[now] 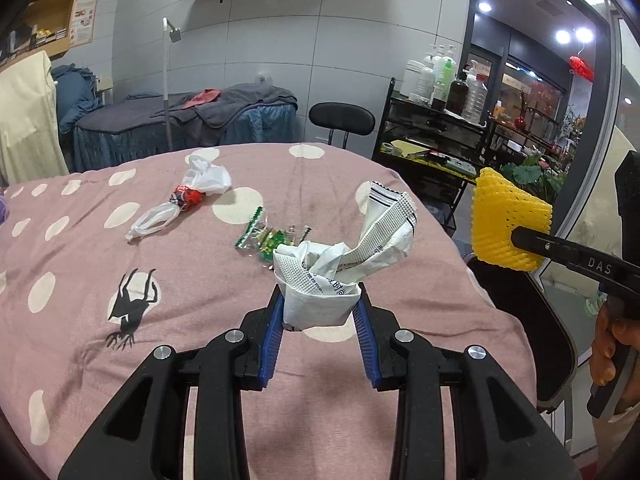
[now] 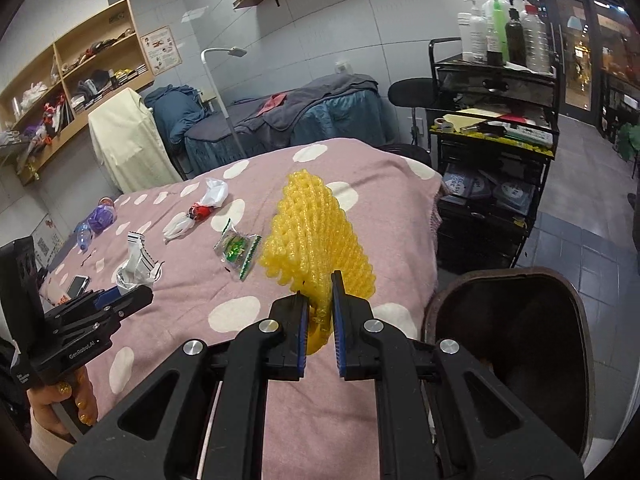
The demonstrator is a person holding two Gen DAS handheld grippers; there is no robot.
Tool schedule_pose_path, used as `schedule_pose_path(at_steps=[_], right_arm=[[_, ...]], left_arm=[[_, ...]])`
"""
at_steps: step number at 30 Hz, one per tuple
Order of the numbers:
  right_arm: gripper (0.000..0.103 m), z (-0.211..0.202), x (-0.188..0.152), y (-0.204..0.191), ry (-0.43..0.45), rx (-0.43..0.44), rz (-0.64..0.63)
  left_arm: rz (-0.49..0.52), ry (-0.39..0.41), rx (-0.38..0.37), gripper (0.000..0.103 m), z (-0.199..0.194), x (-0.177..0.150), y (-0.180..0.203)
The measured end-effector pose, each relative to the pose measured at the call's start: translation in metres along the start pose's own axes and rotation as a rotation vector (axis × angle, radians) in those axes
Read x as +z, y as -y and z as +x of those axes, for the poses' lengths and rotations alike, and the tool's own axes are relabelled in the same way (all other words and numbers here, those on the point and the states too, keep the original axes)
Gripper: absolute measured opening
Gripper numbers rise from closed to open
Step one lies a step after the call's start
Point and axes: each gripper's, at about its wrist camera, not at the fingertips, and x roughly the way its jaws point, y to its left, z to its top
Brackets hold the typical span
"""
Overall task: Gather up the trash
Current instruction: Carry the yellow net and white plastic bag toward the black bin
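**Both grippers loaded with trash over the polka-dot bed**

Left wrist view: the left gripper (image 1: 320,312) is clenched on a crumpled white paper wrapper with black print (image 1: 344,264), held above the pink bedspread with white dots (image 1: 80,240). Farther off on the spread lie a clear green-printed plastic sachet (image 1: 270,236) and a twisted white plastic bag with a red and black label (image 1: 184,200). At the right edge the right gripper (image 1: 516,238) carries a yellow foam mesh fruit sleeve (image 1: 508,220) beyond the bed's edge.

Right wrist view: the right gripper (image 2: 320,304) pinches the yellow foam mesh fruit sleeve (image 2: 316,232) between nearly closed jaws. Just right of it stands a dark brown open bin (image 2: 512,344). At the left, the left gripper (image 2: 124,292) grasps the paper wrapper (image 2: 136,264); the sachet (image 2: 238,250) and the twisted bag (image 2: 200,208) lie on the bedspread (image 2: 304,420).
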Motion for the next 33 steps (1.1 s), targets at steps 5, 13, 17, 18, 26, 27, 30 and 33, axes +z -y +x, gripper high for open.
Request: schedule_pose_path(at_steps=[5, 13, 17, 18, 26, 27, 30, 33], right_arm=[[0.011, -0.019, -0.014, 0.026, 0.013, -0.063, 0.052], [0.011, -0.038, -0.039, 0.073, 0.000, -0.166, 0.136], [0.011, -0.039, -0.053, 0.093, -0.022, -0.230, 0.168], [0.011, -0.039, -0.056, 0.098, -0.028, -0.244, 0.175], [0.011, -0.020, -0.091, 0.138, -0.122, -0.333, 0.238], [0.011, -0.016, -0.095, 0.142, -0.136, -0.340, 0.244], [0.011, -0.002, -0.107, 0.154, -0.183, -0.370, 0.262], [0.012, 0.010, -0.117, 0.166, -0.217, -0.376, 0.301]], left_arm=[[0.012, 0.006, -0.046, 0.033, -0.001, -0.002, 0.023], [0.038, 0.012, -0.111, 0.033, -0.002, -0.002, 0.056], [0.053, 0.011, -0.136, 0.033, -0.002, -0.002, 0.071], [0.057, 0.010, -0.142, 0.033, -0.002, -0.002, 0.075], [0.088, 0.003, -0.177, 0.033, 0.001, -0.003, 0.096], [0.092, 0.003, -0.181, 0.033, 0.001, -0.002, 0.099], [0.105, 0.003, -0.195, 0.033, 0.001, -0.001, 0.106], [0.122, 0.001, -0.206, 0.033, 0.002, 0.000, 0.115]])
